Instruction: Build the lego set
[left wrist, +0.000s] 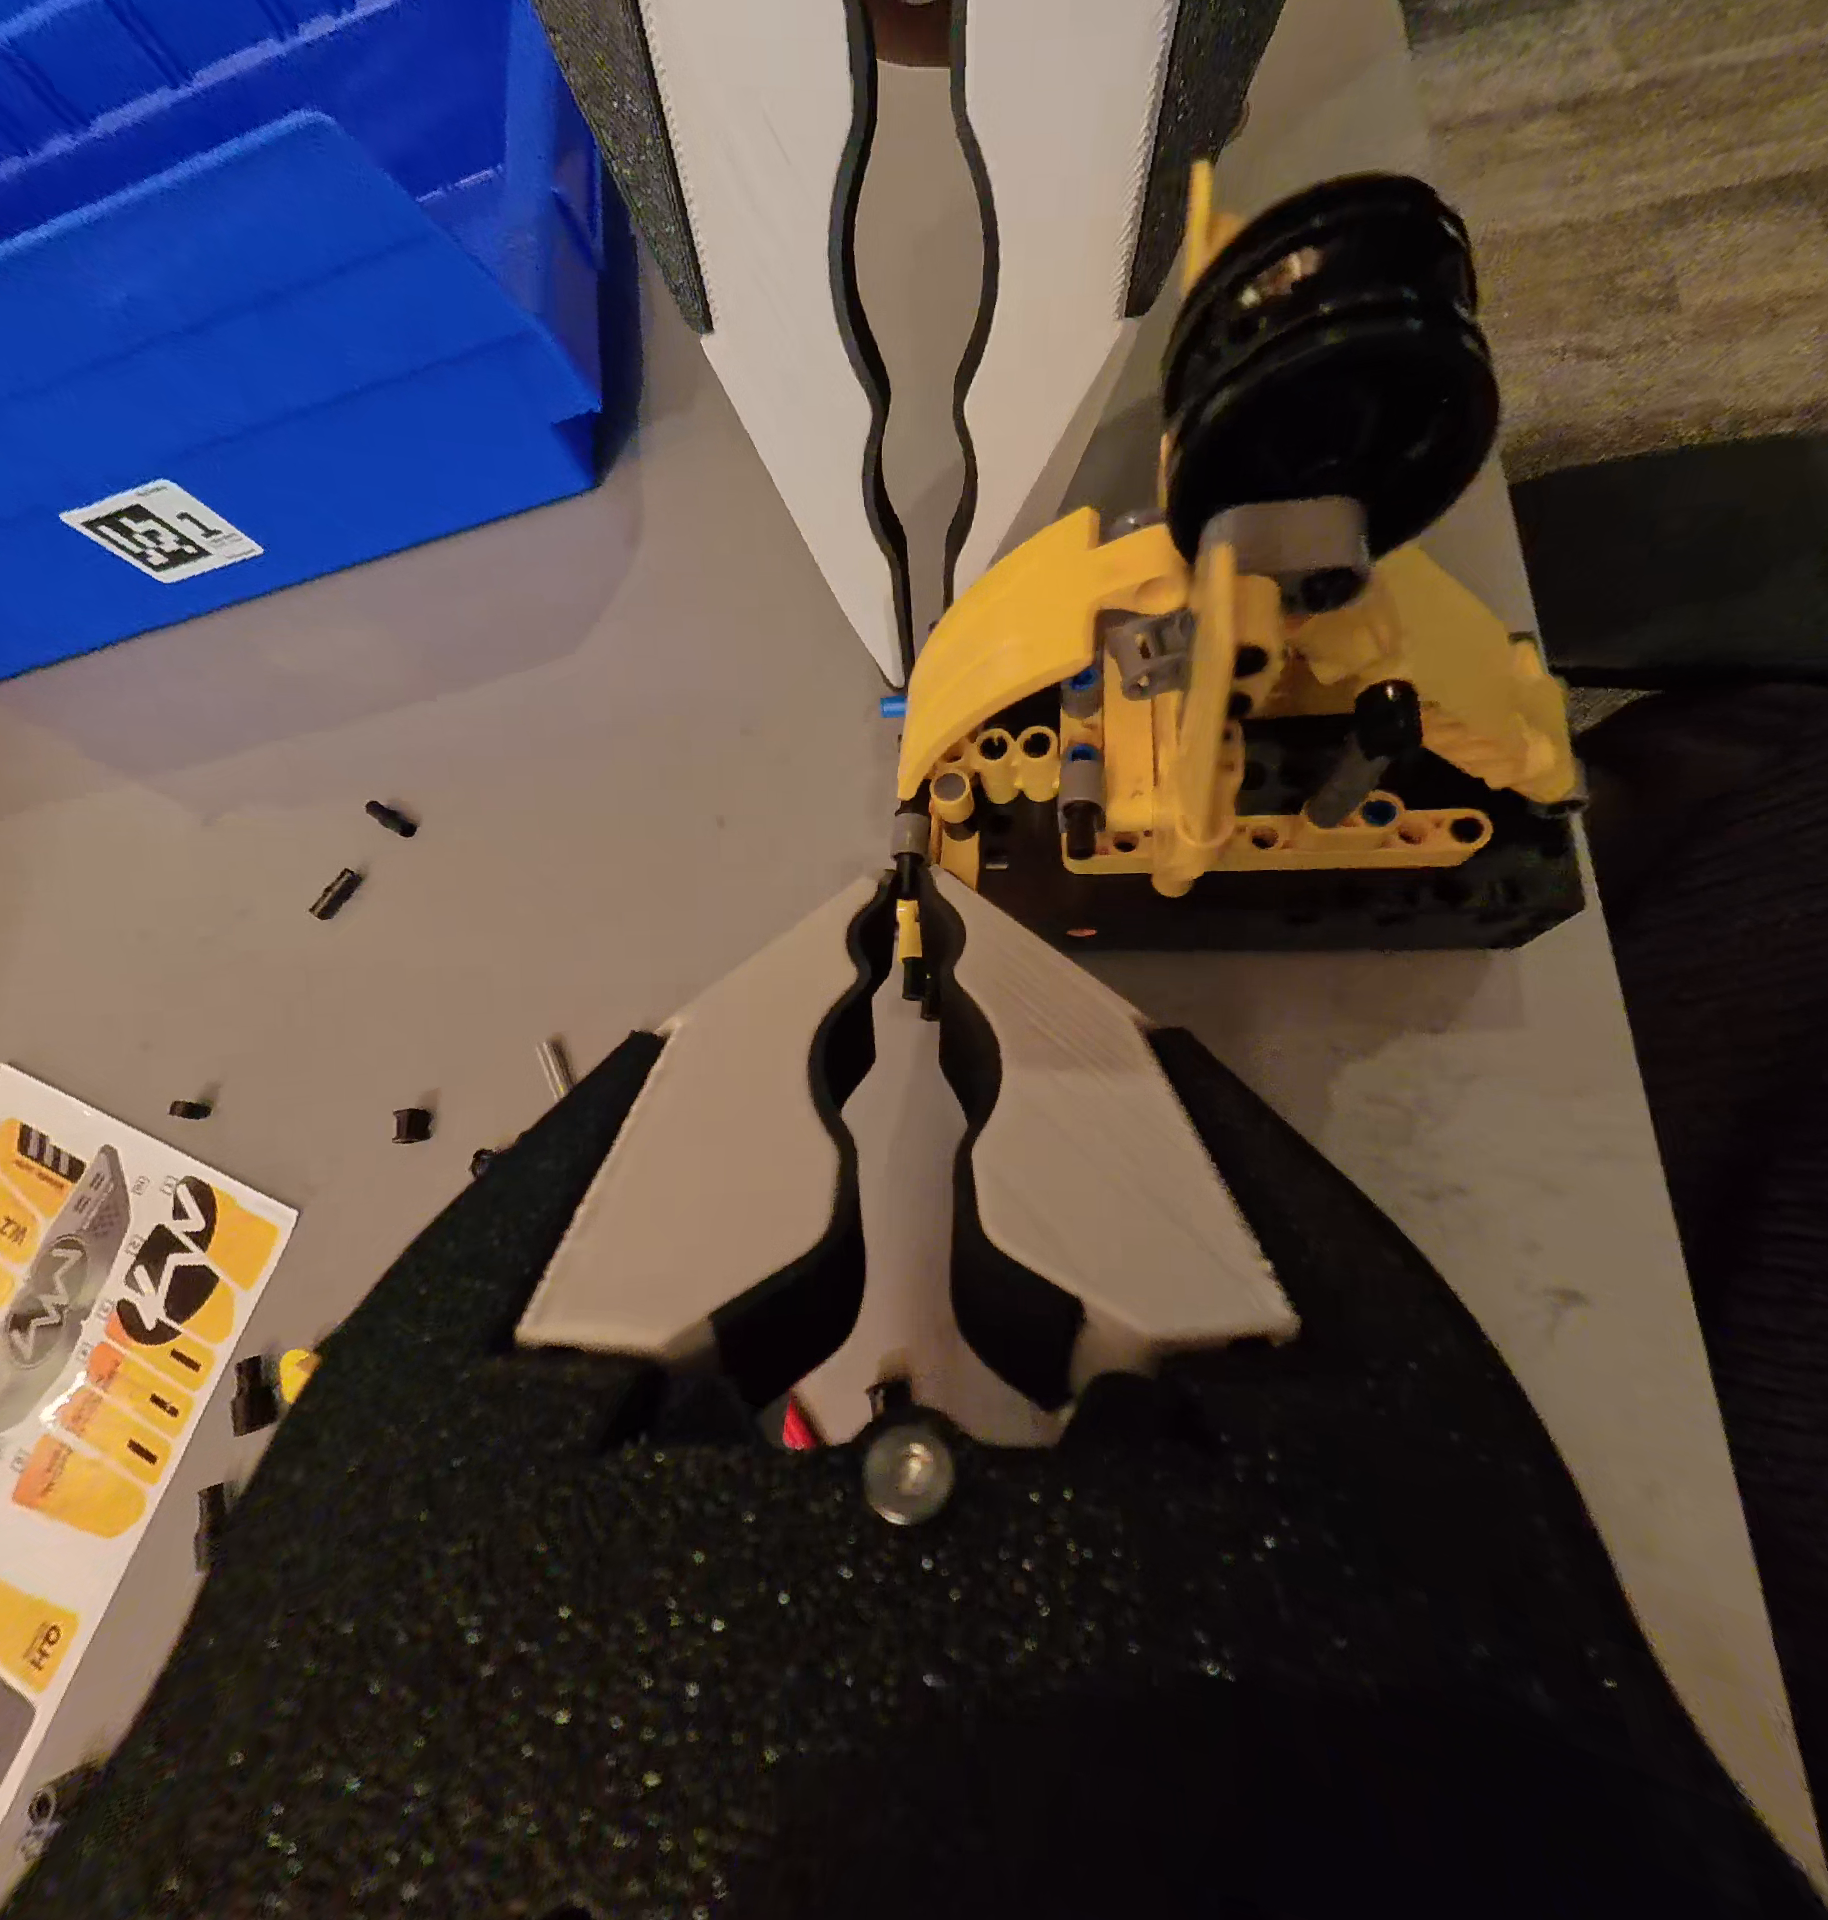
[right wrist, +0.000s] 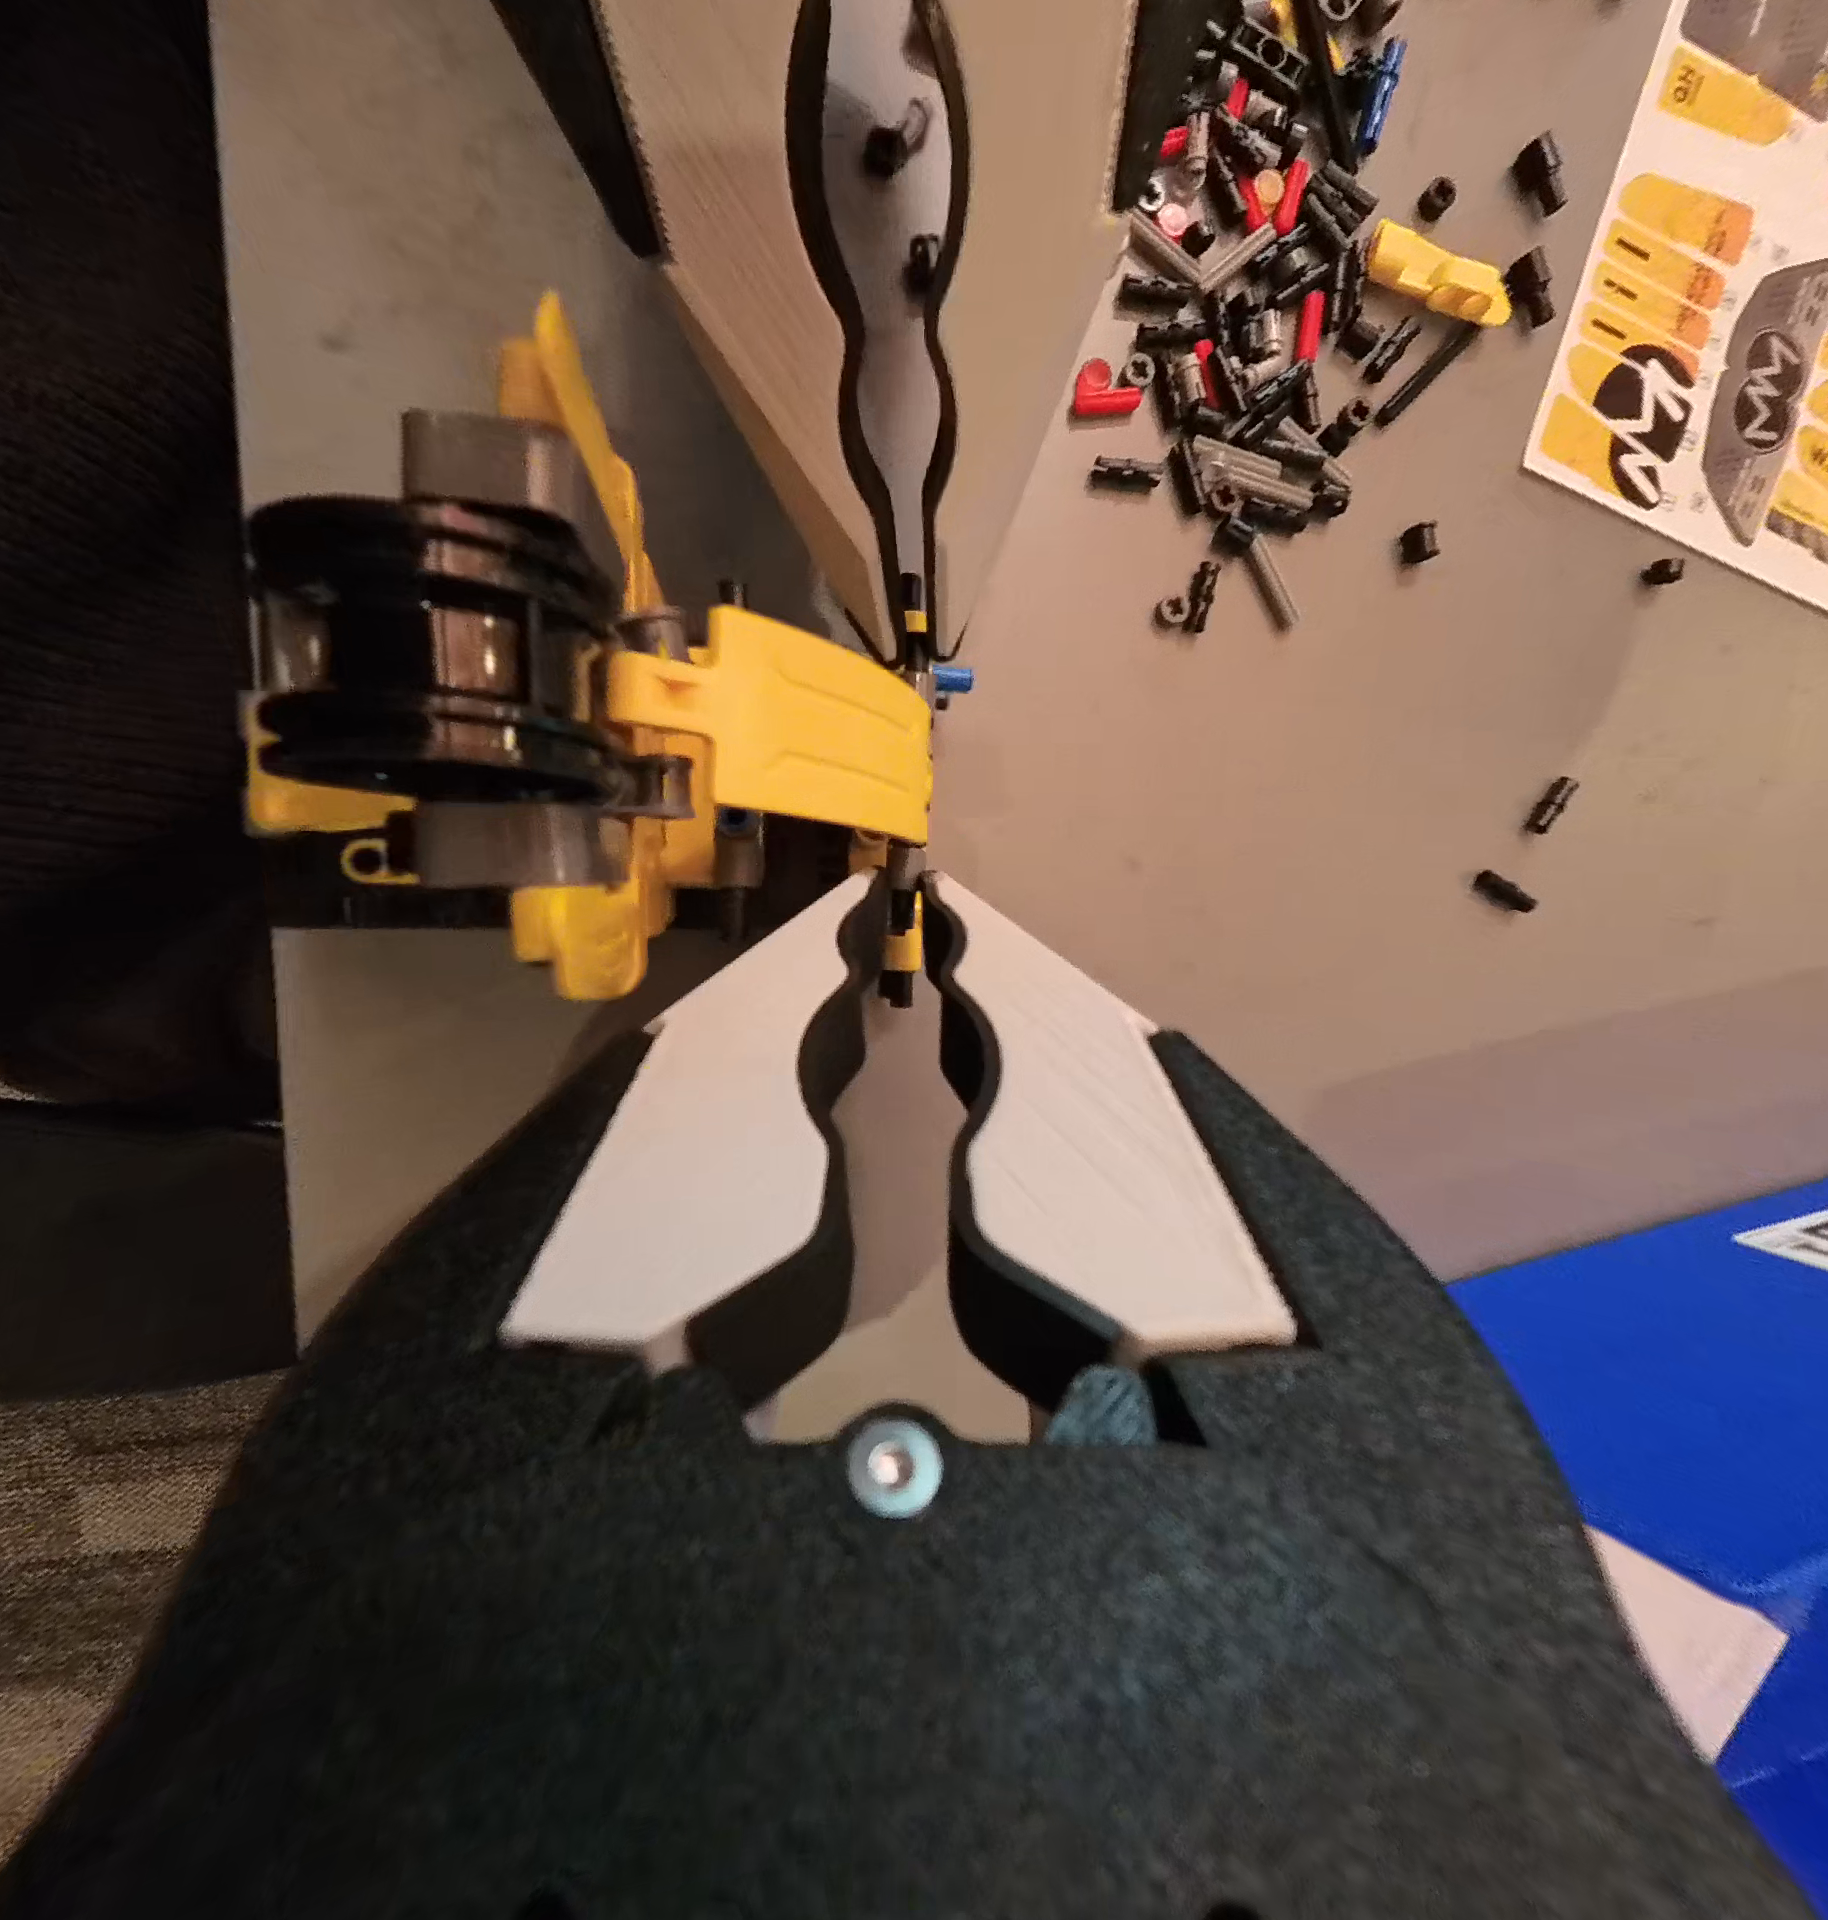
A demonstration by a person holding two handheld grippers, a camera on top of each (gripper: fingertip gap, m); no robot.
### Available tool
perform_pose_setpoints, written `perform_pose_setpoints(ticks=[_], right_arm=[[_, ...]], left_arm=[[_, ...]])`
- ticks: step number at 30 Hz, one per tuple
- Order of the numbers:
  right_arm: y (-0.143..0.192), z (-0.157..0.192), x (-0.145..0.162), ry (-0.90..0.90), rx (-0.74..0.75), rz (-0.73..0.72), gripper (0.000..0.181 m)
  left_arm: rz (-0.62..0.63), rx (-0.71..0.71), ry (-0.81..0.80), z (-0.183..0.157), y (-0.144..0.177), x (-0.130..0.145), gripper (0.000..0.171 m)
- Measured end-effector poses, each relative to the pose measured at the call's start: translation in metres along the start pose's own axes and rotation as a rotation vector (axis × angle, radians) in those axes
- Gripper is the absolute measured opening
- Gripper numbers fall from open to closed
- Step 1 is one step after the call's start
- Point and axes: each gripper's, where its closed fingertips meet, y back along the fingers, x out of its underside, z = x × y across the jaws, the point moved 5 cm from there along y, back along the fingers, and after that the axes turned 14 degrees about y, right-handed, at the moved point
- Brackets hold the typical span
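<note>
A yellow and black brick-built model (left wrist: 1232, 727) with a black wheel (left wrist: 1325, 364) on top stands near the table's edge. My left gripper (left wrist: 905, 899) is shut on a small yellow and black part (left wrist: 908, 940) that sticks out at the model's near corner. My right gripper (left wrist: 902, 675) comes in from the far side, tips by the yellow curved panel and a blue pin (left wrist: 889, 707). In the right wrist view my right gripper (right wrist: 897, 883) is shut on a small yellow and black part (right wrist: 899, 935) at the model (right wrist: 806, 727), facing the left gripper (right wrist: 915, 644).
A blue bin (left wrist: 266, 364) stands at the back left of the grey table (left wrist: 577, 727). A sticker sheet (left wrist: 79, 1299) and loose black pins (left wrist: 333, 894) lie nearby. A pile of small parts (right wrist: 1253, 291) lies behind the left gripper. The table edge runs just beyond the model.
</note>
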Motion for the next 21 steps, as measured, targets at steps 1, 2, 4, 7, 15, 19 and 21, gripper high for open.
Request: perform_pose_setpoints(ticks=[1, 2, 4, 7, 15, 19, 21], right_arm=[[-0.0003, -0.0007, 0.0002, -0.003, -0.003, -0.002, 0.005], [-0.0004, -0.0011, 0.0002, -0.011, -0.011, -0.007, 0.005], [-0.0004, -0.0013, -0.0001, -0.020, -0.022, -0.014, 0.005], [0.0001, 0.0003, -0.0014, -0.002, -0.009, 0.004, 0.005], [-0.0006, 0.0042, -0.0025, 0.011, 0.038, -0.003, 0.005], [-0.0012, 0.0041, -0.0023, 0.005, 0.034, -0.030, 0.005], [-0.0014, 0.0042, -0.0024, 0.007, 0.037, -0.042, 0.005]], left_arm=[[-0.004, 0.001, 0.003, 0.0008, -0.0003, 0.0005, 0.003], [-0.006, 0.009, 0.012, 0.0009, -0.0001, 0.0009, 0.003], [-0.002, 0.032, 0.041, -0.0004, 0.0009, 0.0009, 0.003], [-0.007, 0.017, 0.031, -0.0035, 0.0019, 0.0005, 0.003], [-0.086, -0.017, 0.081, -0.0070, -0.0004, -0.0011, 0.017], [-0.063, 0.019, 0.078, -0.0053, -0.0019, -0.0022, 0.007], [-0.060, 0.028, 0.068, -0.0053, -0.0013, -0.0018, 0.007]])
